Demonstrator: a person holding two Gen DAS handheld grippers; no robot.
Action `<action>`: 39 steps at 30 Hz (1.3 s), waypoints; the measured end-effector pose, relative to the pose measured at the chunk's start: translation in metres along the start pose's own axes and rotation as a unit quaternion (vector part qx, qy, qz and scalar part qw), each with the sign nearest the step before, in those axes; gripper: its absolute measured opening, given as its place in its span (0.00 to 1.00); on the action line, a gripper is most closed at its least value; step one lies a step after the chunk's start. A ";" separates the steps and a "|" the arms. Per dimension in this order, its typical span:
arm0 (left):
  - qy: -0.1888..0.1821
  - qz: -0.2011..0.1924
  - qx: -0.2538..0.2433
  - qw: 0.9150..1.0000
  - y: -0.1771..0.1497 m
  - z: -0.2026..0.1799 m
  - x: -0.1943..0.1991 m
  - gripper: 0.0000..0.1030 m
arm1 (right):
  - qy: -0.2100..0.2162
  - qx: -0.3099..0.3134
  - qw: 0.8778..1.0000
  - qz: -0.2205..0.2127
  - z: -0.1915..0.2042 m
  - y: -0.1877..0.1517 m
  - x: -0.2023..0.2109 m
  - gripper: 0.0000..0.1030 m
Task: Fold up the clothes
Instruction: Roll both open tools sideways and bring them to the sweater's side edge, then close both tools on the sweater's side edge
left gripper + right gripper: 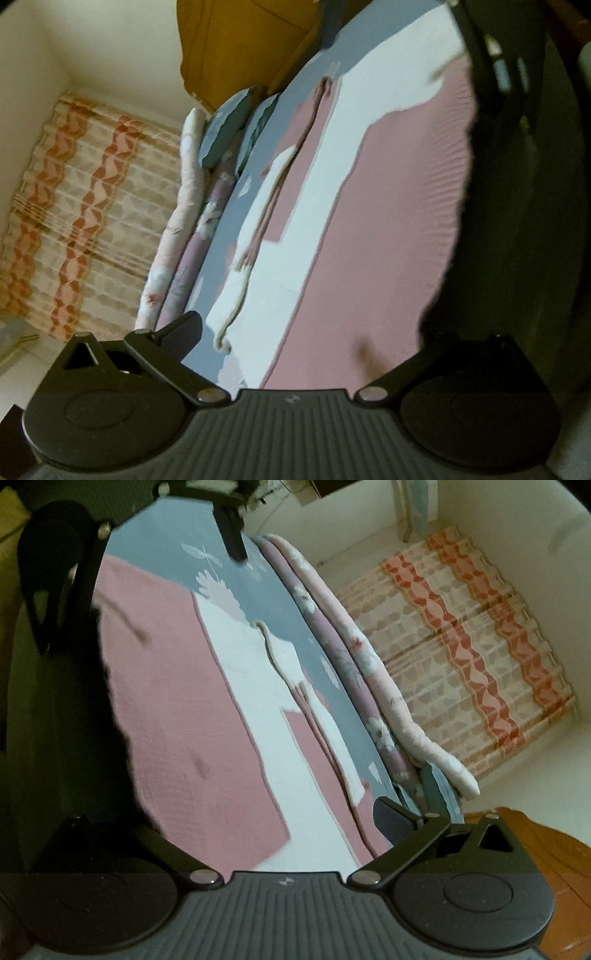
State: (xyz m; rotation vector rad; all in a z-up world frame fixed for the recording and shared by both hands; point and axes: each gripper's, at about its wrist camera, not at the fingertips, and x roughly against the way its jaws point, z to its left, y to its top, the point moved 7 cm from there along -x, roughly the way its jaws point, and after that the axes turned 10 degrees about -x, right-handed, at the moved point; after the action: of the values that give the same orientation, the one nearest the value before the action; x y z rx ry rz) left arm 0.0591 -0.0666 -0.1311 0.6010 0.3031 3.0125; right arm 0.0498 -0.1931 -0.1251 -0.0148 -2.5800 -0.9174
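I have both tools up over the bed [255, 173], facing each other, with the dark green garment [517, 240] hanging between them. From the left gripper [310, 332] the cloth fills the whole right side of the view. From the right gripper [264, 812] it fills the left side, so it hangs on the inner side of each tool. I judge it is held up this way so that it hangs clear of the bed and its edges can be found or matched for a fold.

On each gripper the outer finger shows bare and stands wide of the centre, and the linkage arms on both sides are splayed. I therefore read both pairs of jaws as apart. The inner finger of each is hidden behind the cloth, so I cannot tell whether the fabric is draped over it or caught some other way.

The garment looks heavy and matte, with a faint ribbed weave. Its free edge runs in a wavy, ragged line down against the pink and white cover [369, 229] beyond it. That uneven line suggests soft cloth that sags. The pictures are blurred, and I cannot make out sleeves, a collar or any crease, so I cannot tell how many folds it carries.
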 end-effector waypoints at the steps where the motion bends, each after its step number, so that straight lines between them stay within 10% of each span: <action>1: 0.001 0.001 -0.001 1.000 0.000 0.000 0.000 0.99 | -0.003 -0.002 1.000 0.009 -0.001 -0.005 -0.001 1.00; 11: 0.011 0.010 -0.007 1.000 -0.003 -0.002 0.000 0.99 | -0.070 -0.037 0.993 0.087 -0.029 -0.055 0.008 1.00; 16: -0.014 0.004 -0.013 1.000 -0.005 -0.006 0.001 0.75 | -0.081 -0.031 0.991 0.100 -0.029 -0.061 0.006 0.96; 21: -0.051 -0.006 -0.020 0.998 -0.006 -0.012 0.002 0.40 | -0.044 -0.017 0.992 0.113 -0.021 -0.060 0.009 0.70; 30: -0.139 -0.024 -0.015 0.990 -0.008 -0.012 0.000 0.19 | 0.070 -0.032 0.982 0.173 -0.020 -0.054 0.008 0.18; 39: -0.254 -0.071 -0.026 0.964 -0.011 0.013 -0.012 0.08 | 0.139 -0.023 0.959 0.247 -0.021 -0.044 -0.002 0.13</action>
State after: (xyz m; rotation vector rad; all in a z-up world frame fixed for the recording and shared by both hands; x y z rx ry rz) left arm 0.0753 -0.0546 -0.1260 1.2449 0.2209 2.5989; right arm 0.0534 -0.2402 -0.1377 -0.4852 -2.1454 -0.7255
